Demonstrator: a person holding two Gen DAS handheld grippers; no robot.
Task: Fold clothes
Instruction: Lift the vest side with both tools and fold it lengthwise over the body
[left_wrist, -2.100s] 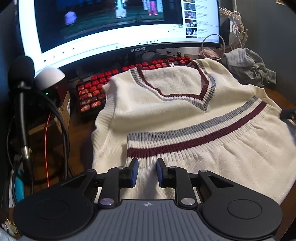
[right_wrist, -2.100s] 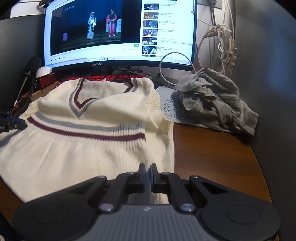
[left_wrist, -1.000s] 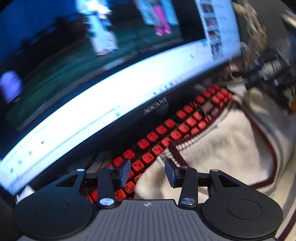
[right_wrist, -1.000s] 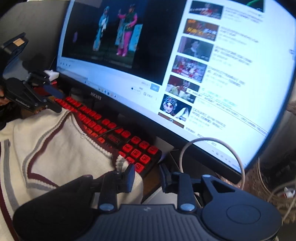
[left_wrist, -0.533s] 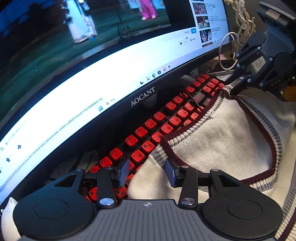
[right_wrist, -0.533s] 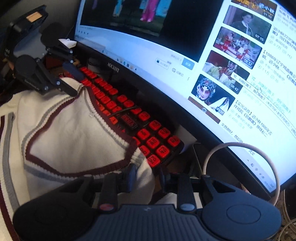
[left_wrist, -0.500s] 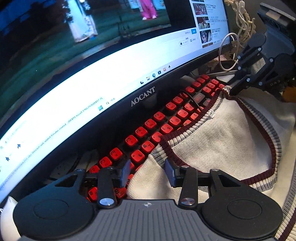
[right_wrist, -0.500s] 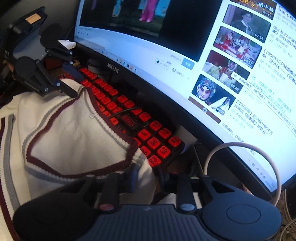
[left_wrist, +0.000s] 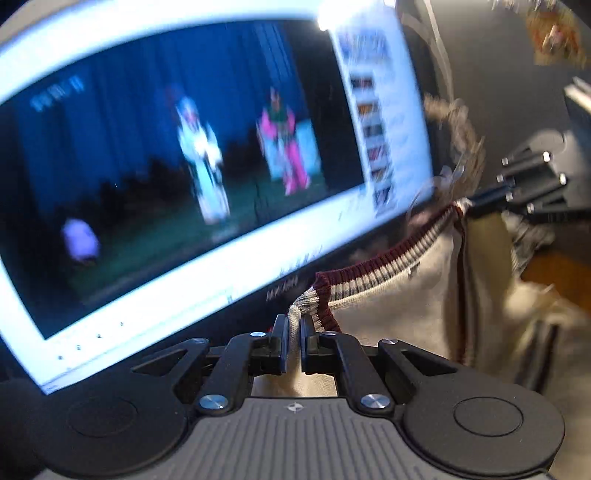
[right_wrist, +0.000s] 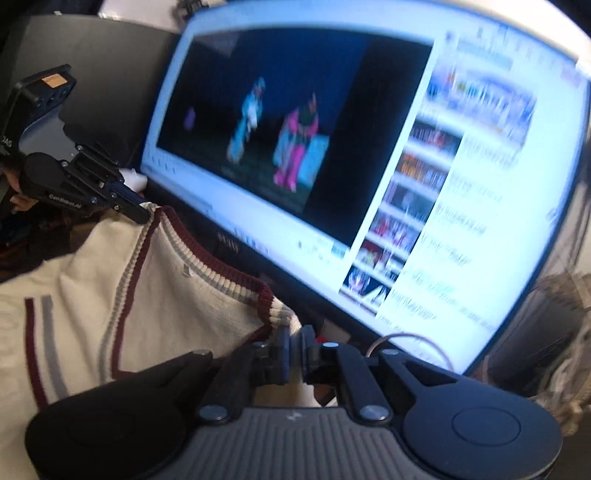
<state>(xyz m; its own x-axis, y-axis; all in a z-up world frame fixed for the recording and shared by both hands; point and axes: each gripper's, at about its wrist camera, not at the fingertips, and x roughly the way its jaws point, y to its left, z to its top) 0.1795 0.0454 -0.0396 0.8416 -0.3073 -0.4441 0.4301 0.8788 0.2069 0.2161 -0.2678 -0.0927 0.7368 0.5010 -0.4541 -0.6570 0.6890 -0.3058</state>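
The knit vest (right_wrist: 92, 288) is cream, its ribbed V-neck edged with a maroon band and thin grey and white stripes, and a maroon stripe beside a grey one crosses its body. Both the left gripper (left_wrist: 293, 341) and the right gripper (right_wrist: 293, 350) are black with ridged grey bodies. The monitor (left_wrist: 207, 147) glows with a white border around a dark blue scene holding one white-and-blue figure and one pink figure.

A lit monitor (left_wrist: 207, 177) shows a blurred stage video.
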